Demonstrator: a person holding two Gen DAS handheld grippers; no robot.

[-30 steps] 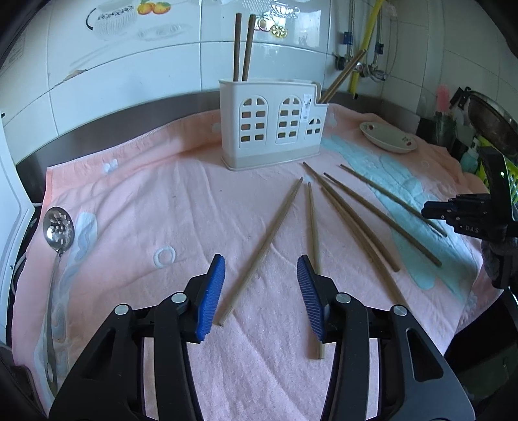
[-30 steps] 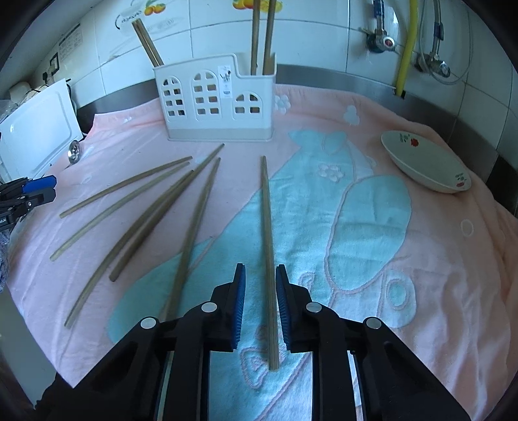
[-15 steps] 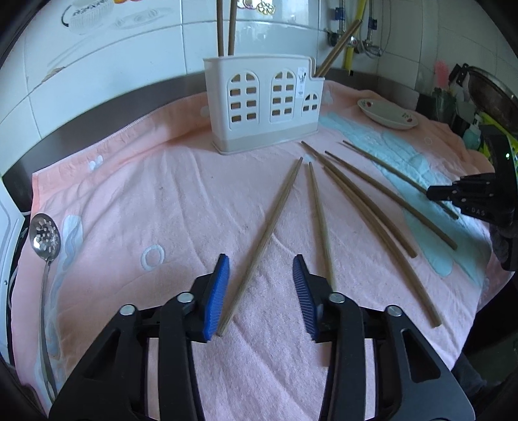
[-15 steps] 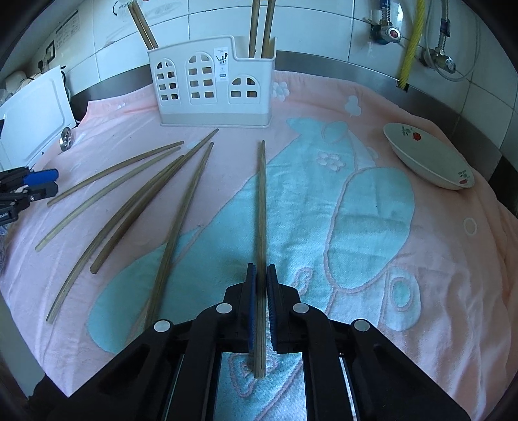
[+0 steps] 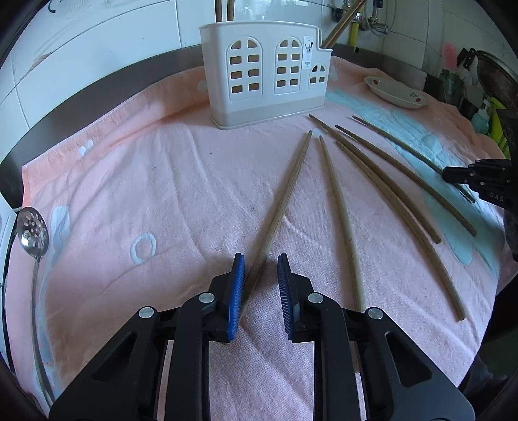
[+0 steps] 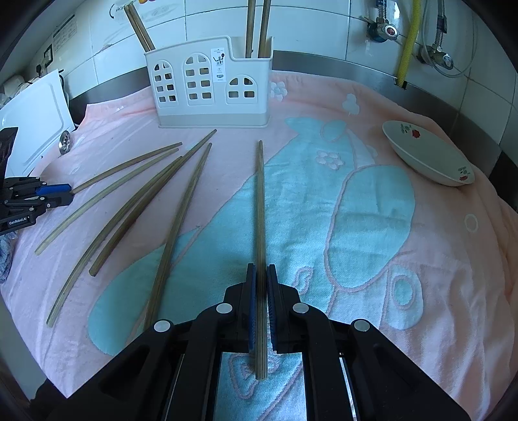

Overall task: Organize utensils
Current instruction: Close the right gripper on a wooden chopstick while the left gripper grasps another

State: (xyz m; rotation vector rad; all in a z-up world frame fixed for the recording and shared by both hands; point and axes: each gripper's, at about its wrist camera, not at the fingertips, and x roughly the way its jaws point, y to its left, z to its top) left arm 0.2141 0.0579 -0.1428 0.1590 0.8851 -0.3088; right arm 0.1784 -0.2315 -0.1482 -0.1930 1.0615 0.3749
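Observation:
Several long wooden chopsticks lie fanned out on a pink towel (image 5: 145, 181) in front of a white utensil holder (image 5: 264, 77), which has a few chopsticks standing in it. My left gripper (image 5: 260, 270) is open, its blue pads straddling the near end of the leftmost chopstick (image 5: 285, 200). My right gripper (image 6: 261, 275) is shut on the near end of a single chopstick (image 6: 260, 200) that points toward the holder (image 6: 207, 84). The other chopsticks (image 6: 129, 207) lie to its left.
A slotted metal spoon (image 5: 32, 233) lies at the towel's left edge. A shallow flowered dish (image 6: 427, 155) sits at the right. A white cutting board (image 6: 32, 129) leans at the far left. Tiled wall and taps (image 6: 388, 30) stand behind.
My left gripper moved forward over the leftmost chopstick and its jaws narrowed around it. My right gripper closed on its chopstick.

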